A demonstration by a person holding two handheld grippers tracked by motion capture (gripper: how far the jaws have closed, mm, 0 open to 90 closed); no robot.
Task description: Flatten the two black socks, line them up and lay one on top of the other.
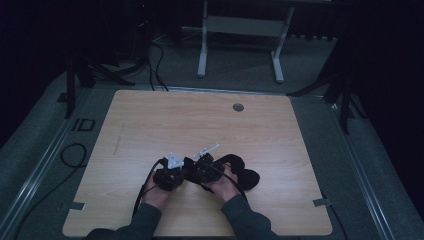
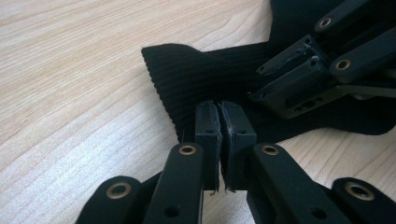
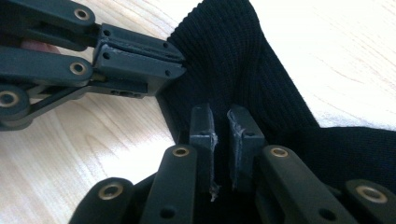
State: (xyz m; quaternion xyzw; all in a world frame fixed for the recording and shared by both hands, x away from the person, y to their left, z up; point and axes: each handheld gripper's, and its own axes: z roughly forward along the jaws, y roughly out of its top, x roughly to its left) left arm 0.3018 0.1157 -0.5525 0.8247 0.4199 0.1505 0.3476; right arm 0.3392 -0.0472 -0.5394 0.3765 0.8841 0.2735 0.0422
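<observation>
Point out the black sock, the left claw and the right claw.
black sock [image 2: 187,74], left gripper view, ribbed cuff near its edge.
left claw [image 2: 219,140], left gripper view, seam between its closed pads.
right claw [image 3: 220,140], right gripper view, on the sock fabric between its pads.

Black ribbed knit sock [image 2: 196,74] lies on a matt pale wood-grain table [image 2: 70,93].

The sock [image 1: 240,172] lies on the tabletop [image 1: 200,125], near the front edge and a bit right of the middle. The left gripper [image 1: 187,167] and the right gripper [image 1: 200,165] sit side by side at the sock's left end. A small round hole [image 1: 238,107] is far behind them.
</observation>
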